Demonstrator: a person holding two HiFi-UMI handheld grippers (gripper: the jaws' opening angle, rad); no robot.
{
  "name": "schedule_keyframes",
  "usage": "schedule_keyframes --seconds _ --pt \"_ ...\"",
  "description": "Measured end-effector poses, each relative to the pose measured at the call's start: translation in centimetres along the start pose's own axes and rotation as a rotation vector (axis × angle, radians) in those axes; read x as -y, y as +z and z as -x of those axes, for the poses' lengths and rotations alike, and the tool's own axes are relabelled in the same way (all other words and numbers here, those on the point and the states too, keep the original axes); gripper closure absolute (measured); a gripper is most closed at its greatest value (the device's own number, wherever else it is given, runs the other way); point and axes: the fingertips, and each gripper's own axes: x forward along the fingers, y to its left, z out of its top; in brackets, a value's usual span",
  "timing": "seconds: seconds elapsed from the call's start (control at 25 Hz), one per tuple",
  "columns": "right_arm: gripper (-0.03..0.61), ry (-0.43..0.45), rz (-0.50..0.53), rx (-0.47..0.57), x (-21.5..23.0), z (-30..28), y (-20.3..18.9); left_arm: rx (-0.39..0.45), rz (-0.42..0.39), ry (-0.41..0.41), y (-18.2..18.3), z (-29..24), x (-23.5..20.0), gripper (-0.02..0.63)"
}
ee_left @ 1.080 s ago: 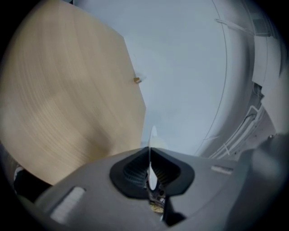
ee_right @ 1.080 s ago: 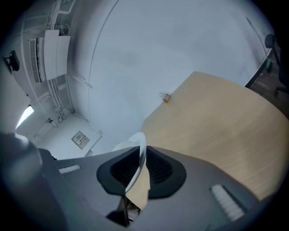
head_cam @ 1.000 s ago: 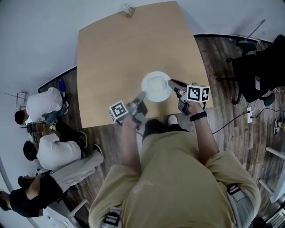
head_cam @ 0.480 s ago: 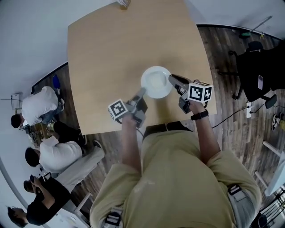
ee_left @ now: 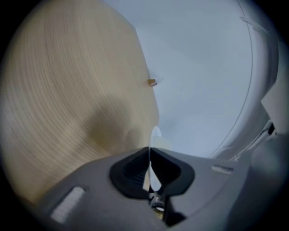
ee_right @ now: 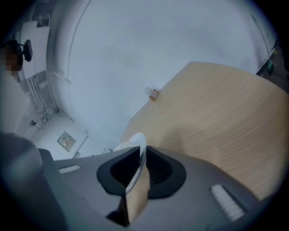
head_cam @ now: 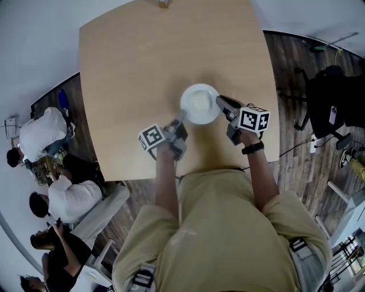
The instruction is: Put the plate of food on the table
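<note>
The pale wooden bench (head_cam: 142, 74) fills most of the room ahead of the person, and a few people sit on the floor off its left edge. Over the near half of the bench is the white plate (head_cam: 199, 104), roughly level and held from both sides. I can't make out what food is on it; the inside just looks pale.

The left gripper (head_cam: 181, 117) has its jaws clenched on the plate's near-left rim, and the right gripper (head_cam: 220, 102) is clamped on the right rim. Each gripper view shows that thin white edge pinched between the dark pads.

As I judge it, the plate is already where it belongs over the bench. Whether its base touches the wood I can't tell. What's left is settling it, if needed, and letting go.

A small tan object (head_cam: 165, 3) sits at the far edge.
</note>
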Motion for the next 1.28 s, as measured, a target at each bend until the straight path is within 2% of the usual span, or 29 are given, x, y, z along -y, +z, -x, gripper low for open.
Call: schedule_keyframes --seconds 0.08,0.16,0.48,0.68,0.8,0.96,1.12,1.28 --pt "0.541 0.018 0.011 -0.022 -6.0 3.9 -3.6 0.032 -0.009 0.019 -4.0 6.9 2.9 0.601" --pt "0.541 0.022 0.015 -0.027 -9.1 5.8 -5.2 0.053 -0.024 0.031 -5.8 10.2 4.5 0.601" --pt "0.543 0.014 0.001 0.014 -11.2 6.4 -3.3 0.098 -0.142 0.094 -4.7 10.8 8.1 0.601" --pt "0.541 -0.004 0.022 0.021 -12.7 7.4 -2.4 0.121 -0.218 0.146 -4.7 11.5 10.5 0.601" --pt "0.538 -0.014 0.056 0.023 -13.6 7.9 -1.8 0.137 -0.292 0.17 -4.5 11.7 12.0 0.6" --pt "0.537 -0.032 0.088 0.012 -16.0 8.8 -0.7 0.143 -0.376 0.254 -4.2 12.6 14.6 0.594" --pt "0.534 -0.064 0.14 -0.021 -19.0 10.2 0.5 0.149 -0.408 0.323 -4.2 13.8 17.7 0.588" --pt "0.523 -0.134 0.185 -0.082 -19.5 10.3 0.9 0.153 -0.414 0.399 -4.2 14.1 18.5 0.578"
